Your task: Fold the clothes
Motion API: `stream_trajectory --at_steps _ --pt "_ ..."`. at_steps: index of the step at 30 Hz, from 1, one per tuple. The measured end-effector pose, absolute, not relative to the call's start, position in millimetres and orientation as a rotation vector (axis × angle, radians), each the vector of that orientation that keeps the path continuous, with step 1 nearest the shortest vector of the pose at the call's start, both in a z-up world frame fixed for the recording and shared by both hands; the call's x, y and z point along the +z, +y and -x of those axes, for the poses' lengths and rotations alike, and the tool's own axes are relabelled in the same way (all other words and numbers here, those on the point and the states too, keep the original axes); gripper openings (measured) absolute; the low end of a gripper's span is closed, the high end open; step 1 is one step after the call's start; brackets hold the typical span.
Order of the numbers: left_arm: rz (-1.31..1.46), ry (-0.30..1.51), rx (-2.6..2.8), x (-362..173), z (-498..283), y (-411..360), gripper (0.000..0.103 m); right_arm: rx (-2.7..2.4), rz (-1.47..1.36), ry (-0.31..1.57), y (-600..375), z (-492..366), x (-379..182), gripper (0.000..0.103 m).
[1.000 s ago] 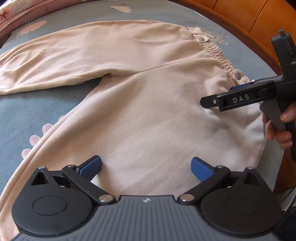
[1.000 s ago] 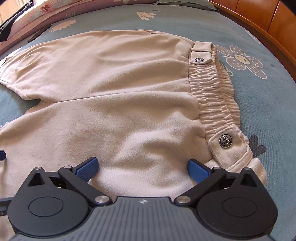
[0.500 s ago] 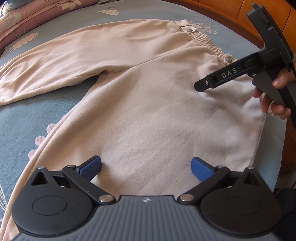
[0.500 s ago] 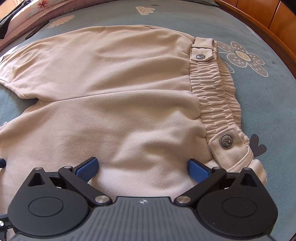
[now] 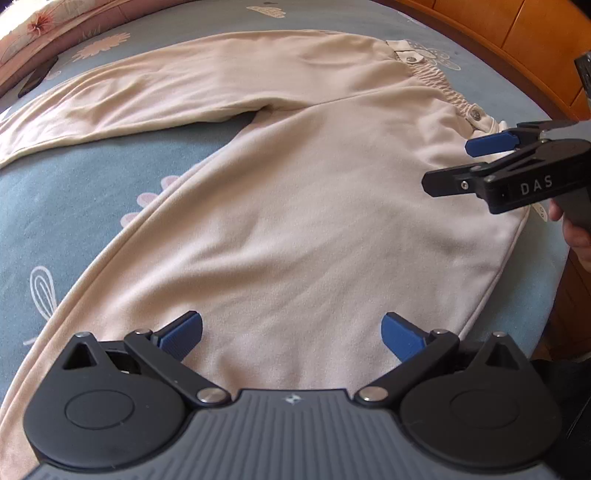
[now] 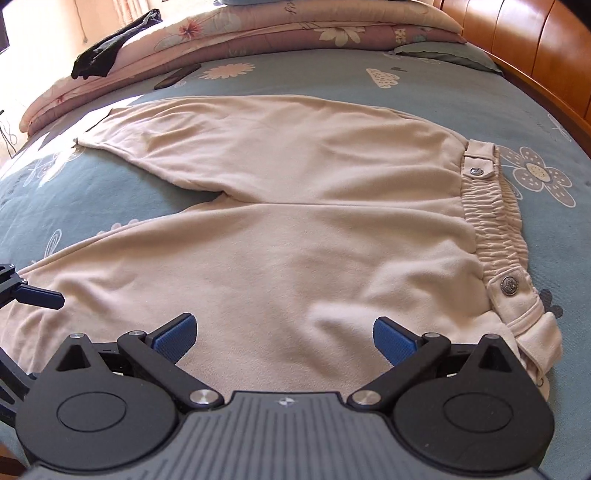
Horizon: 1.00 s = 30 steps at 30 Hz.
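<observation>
Evidently the cream trousers (image 6: pixel 295 229) lie spread flat on the bed (image 6: pixel 535 92); both the left gripper (image 5: pixel 291 332) and right gripper (image 6: pixel 282 334) hover spread, so a shallow pinch near the bed's near edge could slip.

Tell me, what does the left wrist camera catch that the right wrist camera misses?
Only the left wrist view shows a person's hand holding the right claw near the waistband, and the lettering DAS on it. Only the right wrist view shows the folded quilts, a dark sock lying on them, and the wooden headboard. Both show the beige trousers spread flat on the blue flowered sheet, and both claws open.
</observation>
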<state>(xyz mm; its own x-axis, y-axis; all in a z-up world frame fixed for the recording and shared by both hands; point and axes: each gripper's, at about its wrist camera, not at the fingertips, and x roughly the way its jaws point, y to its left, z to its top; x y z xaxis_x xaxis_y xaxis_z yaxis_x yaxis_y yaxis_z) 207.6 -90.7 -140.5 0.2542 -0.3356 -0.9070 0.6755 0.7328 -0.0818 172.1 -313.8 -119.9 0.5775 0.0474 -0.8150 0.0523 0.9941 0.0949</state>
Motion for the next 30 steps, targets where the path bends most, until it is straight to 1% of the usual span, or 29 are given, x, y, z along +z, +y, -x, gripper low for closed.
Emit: stream_trajectory --at_steps 3,4,6,10,14,19,21,26,30 --pt "-0.354 1.158 -0.687 -150.0 -206.8 -83.2 0.102 -0.075 -0.052 1.014 -310.3 -177.7 -142.1 0.103" --pt "-0.359 1.149 -0.694 -150.5 -204.6 -82.1 0.102 -0.114 -0.058 1.069 -315.5 -179.9 -152.0 0.103" --pt "-0.364 1.151 -0.701 -150.8 -204.4 -81.2 0.102 -0.113 -0.136 1.054 -330.4 -171.1 -153.1 0.103" --pt "-0.359 1.155 -0.71 -151.9 -205.5 -79.5 0.102 -0.124 -0.156 1.101 -336.2 -172.7 -138.2 0.103" --pt "-0.362 1.155 -0.698 -152.8 -205.1 -81.8 0.102 -0.152 -0.2 1.025 -340.2 -186.5 -127.6 0.103" --pt "-0.36 1.169 -0.708 -151.2 -207.5 -80.7 0.102 -0.195 -0.163 1.084 -350.6 -188.3 -153.4 0.103" --pt "-0.374 1.167 -0.713 -148.7 -208.3 -80.7 0.102 -0.202 -0.146 1.096 -351.1 -183.9 -149.6 0.103" --pt "-0.427 1.07 -0.791 -132.7 -200.8 -88.5 0.102 -0.128 -0.143 1.009 -338.1 -181.1 -117.8 0.103" --pt "-0.467 1.056 -0.839 -138.8 -195.6 -95.0 0.102 -0.032 -0.102 1.059 -307.2 -189.1 -129.8 0.103"
